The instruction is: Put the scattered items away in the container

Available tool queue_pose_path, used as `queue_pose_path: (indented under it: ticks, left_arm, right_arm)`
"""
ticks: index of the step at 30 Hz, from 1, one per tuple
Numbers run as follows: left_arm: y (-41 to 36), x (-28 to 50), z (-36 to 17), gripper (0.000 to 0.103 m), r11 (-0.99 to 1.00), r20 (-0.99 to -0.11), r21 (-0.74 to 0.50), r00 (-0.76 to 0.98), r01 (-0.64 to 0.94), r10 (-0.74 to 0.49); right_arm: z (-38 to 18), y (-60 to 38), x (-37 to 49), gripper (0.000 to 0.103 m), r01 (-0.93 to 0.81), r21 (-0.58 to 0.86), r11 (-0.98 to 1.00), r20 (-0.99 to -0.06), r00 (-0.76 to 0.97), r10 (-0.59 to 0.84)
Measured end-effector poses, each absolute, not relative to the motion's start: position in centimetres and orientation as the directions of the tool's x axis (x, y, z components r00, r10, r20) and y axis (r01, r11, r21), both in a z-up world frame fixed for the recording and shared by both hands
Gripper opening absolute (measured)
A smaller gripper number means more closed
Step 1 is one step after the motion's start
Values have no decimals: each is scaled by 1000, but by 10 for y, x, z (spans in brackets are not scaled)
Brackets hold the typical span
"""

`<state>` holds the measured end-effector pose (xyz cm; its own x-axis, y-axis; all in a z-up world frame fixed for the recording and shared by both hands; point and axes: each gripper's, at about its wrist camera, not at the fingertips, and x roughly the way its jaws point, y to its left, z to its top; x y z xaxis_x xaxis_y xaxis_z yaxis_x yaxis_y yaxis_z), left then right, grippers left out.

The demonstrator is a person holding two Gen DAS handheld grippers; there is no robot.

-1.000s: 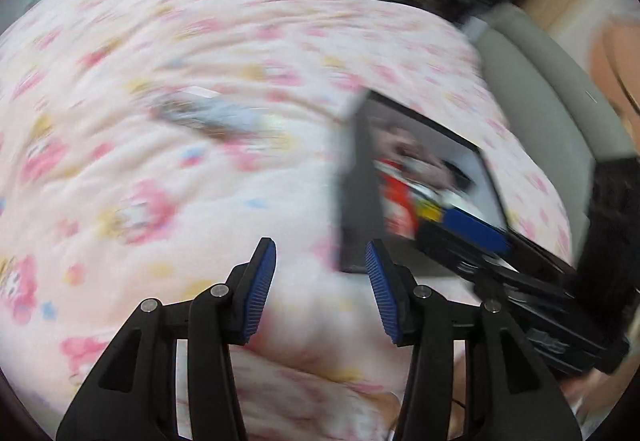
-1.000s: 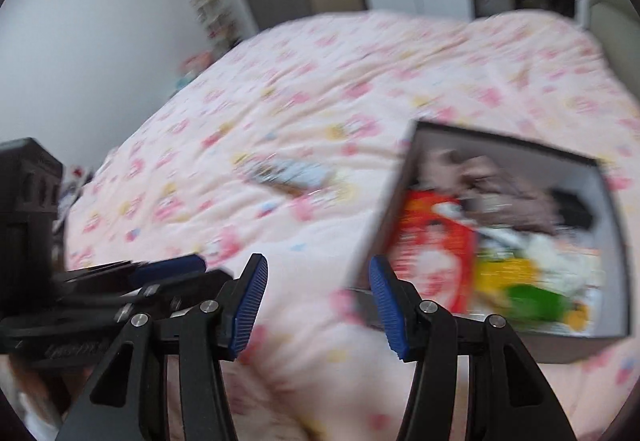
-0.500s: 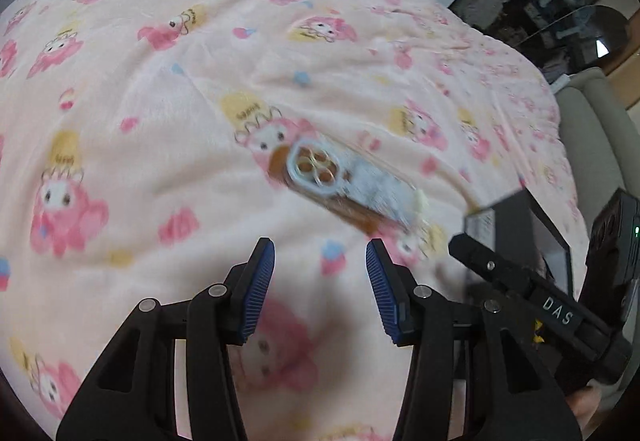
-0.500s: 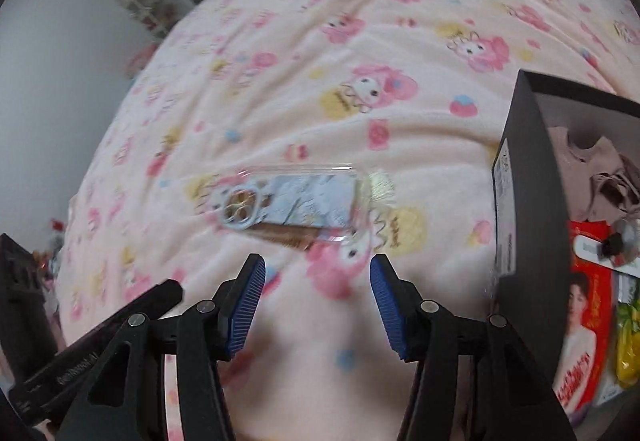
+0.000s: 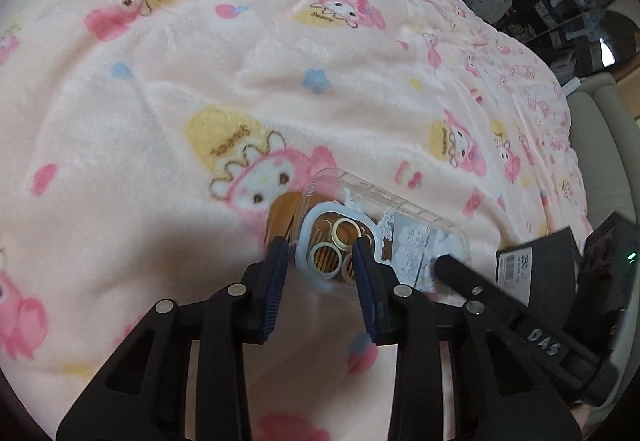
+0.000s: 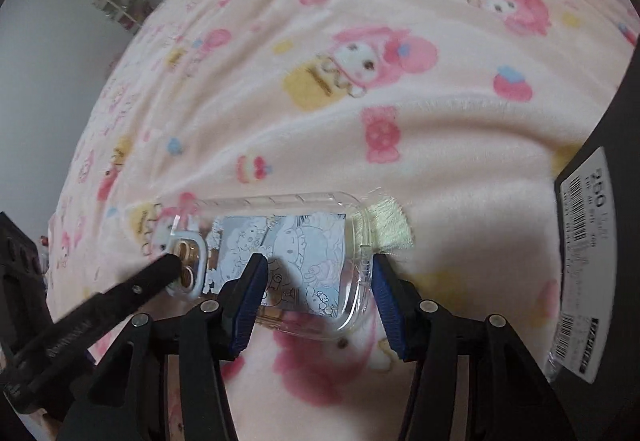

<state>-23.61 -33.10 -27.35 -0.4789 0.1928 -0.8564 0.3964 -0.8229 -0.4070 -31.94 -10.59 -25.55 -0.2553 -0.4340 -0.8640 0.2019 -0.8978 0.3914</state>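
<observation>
Left gripper: jaws closing astride the camera-ring end of the phone case, pads not yet pressing.
Right gripper: open, straddling the case's other end, likely to steady the lift.
Blanket: case lies flat.
Black box: container, just right.

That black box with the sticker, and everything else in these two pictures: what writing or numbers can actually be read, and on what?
"250": top of the white barcode label on the black box; its smaller lines are too small to read.
"DAS": on the right gripper's black arm, in the left wrist view.
Lettering on the left gripper's arm: blurred.
Script on the blanket's yellow hats: illegible.
Phone case: cartoon drawings, no legible words.
</observation>
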Motion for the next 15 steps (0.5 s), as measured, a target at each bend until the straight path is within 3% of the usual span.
queue_pose_path:
  ticks: [9,15]
  left_arm:
    - [-295,-138,-172,32,-822,-780,-476,-583,313,229]
    - [-198,-95,-131,32,-818,-709,-566,-568,107,417]
  right_arm:
    - [-146,-66,-226,50,379,414,-827,-776,-328,-539]
    - [-110,17,-142,48,405,526,-748,-690,-310,-654]
